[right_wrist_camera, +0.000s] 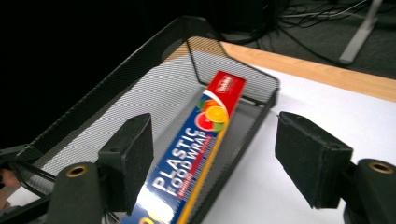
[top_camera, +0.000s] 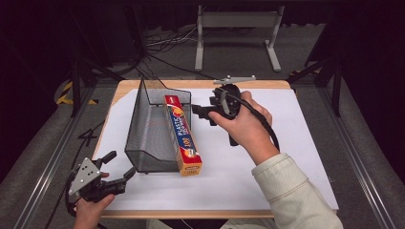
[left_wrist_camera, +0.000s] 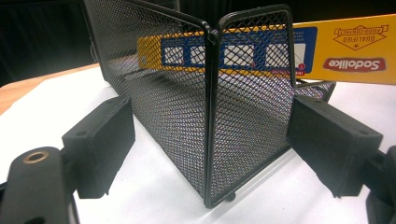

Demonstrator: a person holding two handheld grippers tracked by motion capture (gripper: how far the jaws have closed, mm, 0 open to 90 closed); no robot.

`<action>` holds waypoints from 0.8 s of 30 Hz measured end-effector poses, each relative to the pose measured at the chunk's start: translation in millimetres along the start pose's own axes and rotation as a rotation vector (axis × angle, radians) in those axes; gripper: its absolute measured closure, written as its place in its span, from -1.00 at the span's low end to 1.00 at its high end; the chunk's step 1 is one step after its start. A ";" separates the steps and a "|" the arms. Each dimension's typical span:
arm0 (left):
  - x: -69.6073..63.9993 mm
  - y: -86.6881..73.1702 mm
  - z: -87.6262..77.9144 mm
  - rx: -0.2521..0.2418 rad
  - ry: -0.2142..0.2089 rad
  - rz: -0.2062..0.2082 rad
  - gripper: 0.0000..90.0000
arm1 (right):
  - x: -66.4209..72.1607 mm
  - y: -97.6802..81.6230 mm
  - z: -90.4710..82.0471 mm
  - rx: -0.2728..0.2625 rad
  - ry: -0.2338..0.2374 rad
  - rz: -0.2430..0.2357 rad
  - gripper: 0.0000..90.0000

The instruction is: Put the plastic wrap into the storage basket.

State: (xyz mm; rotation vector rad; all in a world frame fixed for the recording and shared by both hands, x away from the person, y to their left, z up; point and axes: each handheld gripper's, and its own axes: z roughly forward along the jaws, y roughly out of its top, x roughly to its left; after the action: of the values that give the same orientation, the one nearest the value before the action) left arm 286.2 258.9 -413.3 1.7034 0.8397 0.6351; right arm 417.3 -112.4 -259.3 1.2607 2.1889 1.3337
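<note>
A dark studio floor with cables surrounds a wooden table covered by a white sheet. The right gripper hovers above the sheet with its jaws parted and nothing between them; it points toward the person's left, at the far half of the plastic wrap box. Seen in the right gripper view, the box lies just ahead of and below the spread pads, its long axis running away from the person, roughly square to the jaws' line of approach. The box rests tilted on the right-hand rim of the black mesh basket, its far end inside, its near end projecting past the basket's near wall. The left gripper, also unclenched and empty, sits at the table's near left corner, facing the basket's near corner. The right hand is the nearer to the box; the left is the nearer to the basket.
</note>
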 end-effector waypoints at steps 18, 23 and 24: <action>-0.9 0.1 -0.7 0.000 0.002 0.000 -0.64 | -67.0 -59.4 -83.2 -0.135 0.000 -0.101 -0.41; -0.5 -0.1 -0.6 0.001 0.002 0.002 -0.64 | -83.0 -75.4 -102.5 -0.187 0.012 -0.121 -0.45; -0.5 -0.1 -0.6 0.001 0.002 0.001 -0.63 | -86.9 -78.9 -106.1 -0.199 0.013 -0.134 -0.47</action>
State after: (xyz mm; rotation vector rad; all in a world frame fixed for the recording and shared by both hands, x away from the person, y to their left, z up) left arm 285.3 258.8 -413.2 1.7048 0.8406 0.6374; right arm 359.9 -257.7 -284.2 1.0165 2.0499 1.4664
